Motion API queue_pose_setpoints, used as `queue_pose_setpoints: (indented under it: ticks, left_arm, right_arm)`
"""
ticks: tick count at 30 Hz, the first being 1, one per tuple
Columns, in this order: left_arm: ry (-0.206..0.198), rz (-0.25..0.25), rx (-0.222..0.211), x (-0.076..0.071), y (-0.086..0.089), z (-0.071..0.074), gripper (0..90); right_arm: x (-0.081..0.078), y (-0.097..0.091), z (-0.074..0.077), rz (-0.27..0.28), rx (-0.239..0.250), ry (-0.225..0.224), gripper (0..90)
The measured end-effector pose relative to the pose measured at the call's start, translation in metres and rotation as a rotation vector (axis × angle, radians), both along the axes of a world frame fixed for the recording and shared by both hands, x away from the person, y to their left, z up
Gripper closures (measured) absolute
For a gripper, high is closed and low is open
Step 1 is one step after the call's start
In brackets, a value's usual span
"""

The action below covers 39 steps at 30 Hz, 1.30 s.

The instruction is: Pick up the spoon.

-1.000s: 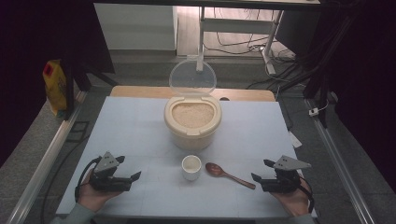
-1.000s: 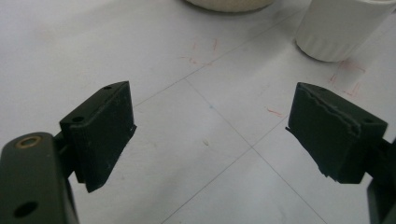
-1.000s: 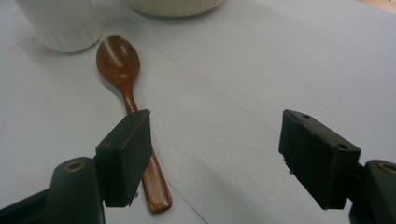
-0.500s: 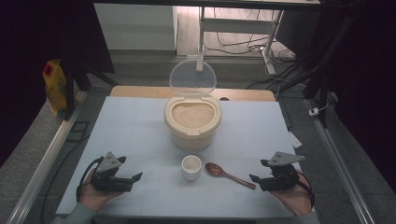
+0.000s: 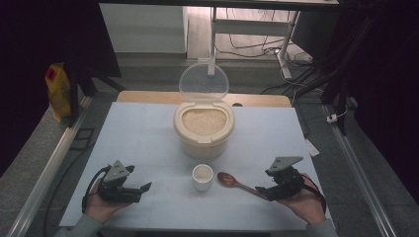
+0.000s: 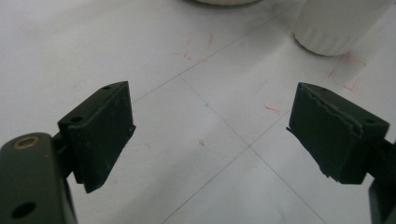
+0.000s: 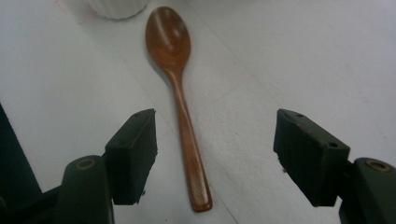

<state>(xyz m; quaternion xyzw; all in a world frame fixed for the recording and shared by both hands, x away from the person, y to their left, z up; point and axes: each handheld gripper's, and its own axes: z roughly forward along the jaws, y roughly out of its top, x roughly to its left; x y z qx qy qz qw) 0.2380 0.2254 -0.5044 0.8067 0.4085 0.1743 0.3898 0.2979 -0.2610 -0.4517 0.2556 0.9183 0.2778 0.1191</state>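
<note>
A cream rice container full of rice stands mid-table, its clear lid raised behind it. In front of it sit a small white cup and, to the cup's right, a brown wooden spoon. My right gripper hovers over the end of the spoon's handle. Its jaws are open and have just been closing a little. The spoon lies on the table between them, untouched by my right gripper. My left gripper rests open at the front left. Nothing sits between the jaws of my left gripper, and the cup is ahead to its right.
The white table sheet ends near my hands at the front. A wooden board lines the far edge. A yellow bag stands off the table at the left, and metal rails run along both sides.
My right gripper has shifted left toward the spoon's handle and risen slightly. The left gripper, cup, spoon and container have not moved.
</note>
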Motion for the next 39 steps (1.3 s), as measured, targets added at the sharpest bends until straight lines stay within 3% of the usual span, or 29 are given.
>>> queue_pose_setpoints:
  ticks: [6, 12, 15, 21, 31, 39]
  left_arm:
    - [0.001, -0.002, 0.000, 0.000, 0.001, 0.000, 13.7]
    - [0.001, -0.001, -0.001, 0.000, 0.002, -0.001, 13.7]
    - [0.001, -0.002, 0.002, 0.000, 0.002, -0.002, 13.7]
    - [0.003, -0.002, 0.004, 0.001, 0.002, -0.003, 13.7]
    - [0.007, -0.004, 0.008, 0.001, 0.002, -0.004, 13.7]
    - [0.007, -0.003, 0.012, 0.001, 0.003, -0.005, 13.7]
  right_arm:
    - [0.009, 0.023, -0.004, 0.072, -0.098, 0.053, 34.9]
    - [0.014, 0.028, -0.009, 0.072, -0.143, 0.090, 37.5]
    - [0.016, 0.025, -0.017, 0.075, -0.170, 0.129, 41.1]
    - [0.019, 0.024, -0.026, 0.077, -0.211, 0.156, 44.7]
    - [0.023, 0.026, -0.036, 0.097, -0.259, 0.197, 55.8]
    - [0.024, 0.029, -0.040, 0.106, -0.262, 0.215, 64.1]
